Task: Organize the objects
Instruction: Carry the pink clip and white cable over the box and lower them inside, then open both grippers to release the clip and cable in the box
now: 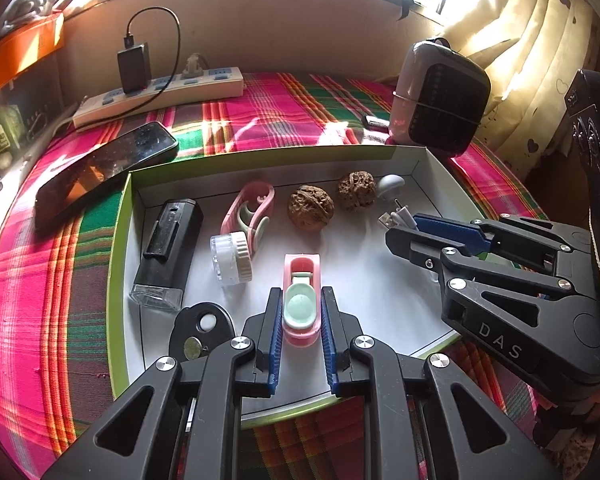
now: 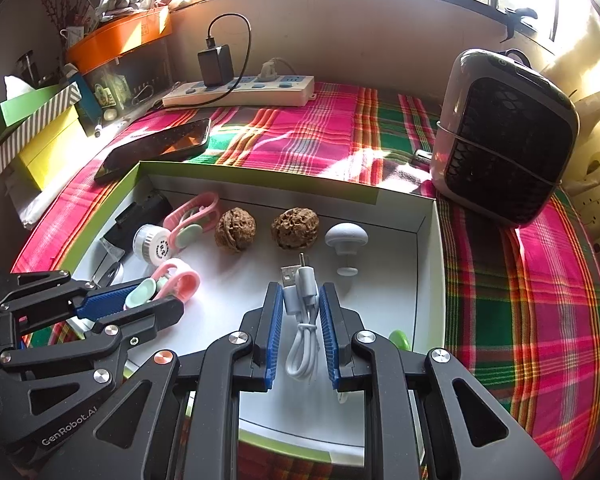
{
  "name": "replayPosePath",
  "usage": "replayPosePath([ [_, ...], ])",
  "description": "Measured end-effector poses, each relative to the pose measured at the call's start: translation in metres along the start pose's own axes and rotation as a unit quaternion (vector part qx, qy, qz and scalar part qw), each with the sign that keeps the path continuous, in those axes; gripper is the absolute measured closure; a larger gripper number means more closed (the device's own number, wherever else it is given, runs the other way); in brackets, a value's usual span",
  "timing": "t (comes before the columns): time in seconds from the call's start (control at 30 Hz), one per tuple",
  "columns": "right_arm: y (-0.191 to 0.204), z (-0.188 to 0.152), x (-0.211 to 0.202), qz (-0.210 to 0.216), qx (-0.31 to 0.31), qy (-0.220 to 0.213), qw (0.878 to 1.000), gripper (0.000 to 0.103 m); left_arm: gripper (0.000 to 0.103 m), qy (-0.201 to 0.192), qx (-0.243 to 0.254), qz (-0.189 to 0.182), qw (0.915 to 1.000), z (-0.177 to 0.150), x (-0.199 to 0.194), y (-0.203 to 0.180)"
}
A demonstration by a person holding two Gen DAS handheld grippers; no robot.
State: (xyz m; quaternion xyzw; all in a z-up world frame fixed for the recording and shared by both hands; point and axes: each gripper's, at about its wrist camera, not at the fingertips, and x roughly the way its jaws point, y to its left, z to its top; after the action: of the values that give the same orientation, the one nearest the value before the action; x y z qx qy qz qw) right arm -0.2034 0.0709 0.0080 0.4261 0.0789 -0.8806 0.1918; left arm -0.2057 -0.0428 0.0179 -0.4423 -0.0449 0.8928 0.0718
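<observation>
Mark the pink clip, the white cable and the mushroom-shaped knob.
pink clip (image 1: pixel 301 305), left wrist view, on its mint pad.
white cable (image 2: pixel 302 344), right wrist view, on its coiled loop.
mushroom-shaped knob (image 2: pixel 346 235), right wrist view, on its cap.

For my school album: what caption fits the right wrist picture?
Right gripper jaws clamp a coiled white USB cable over the white tray.

Phone (image 1: pixel 104 172), power strip (image 1: pixel 160 96), perhaps a small heater (image 2: pixel 504 140) on plaid cloth (image 2: pixel 320 136).

The tray (image 2: pixel 428 240) floor is bare at near centre and right. Far along its back wall stand two walnuts (image 2: pixel 235 235), a mushroom-shaped knob (image 2: pixel 346 236) and a pink clip (image 2: pixel 192 216); a black case (image 1: pixel 168 248) blocks the left.
</observation>
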Motion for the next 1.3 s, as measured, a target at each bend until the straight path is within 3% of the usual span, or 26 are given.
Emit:
replayPosePath([
  [1.3,0.0052,0.0025,0.0051,-0.02,-0.015,0.005,1.0,0.083,0.085,-0.001,-0.006,0.0,1.0,0.0002,0.0014,0.0006],
])
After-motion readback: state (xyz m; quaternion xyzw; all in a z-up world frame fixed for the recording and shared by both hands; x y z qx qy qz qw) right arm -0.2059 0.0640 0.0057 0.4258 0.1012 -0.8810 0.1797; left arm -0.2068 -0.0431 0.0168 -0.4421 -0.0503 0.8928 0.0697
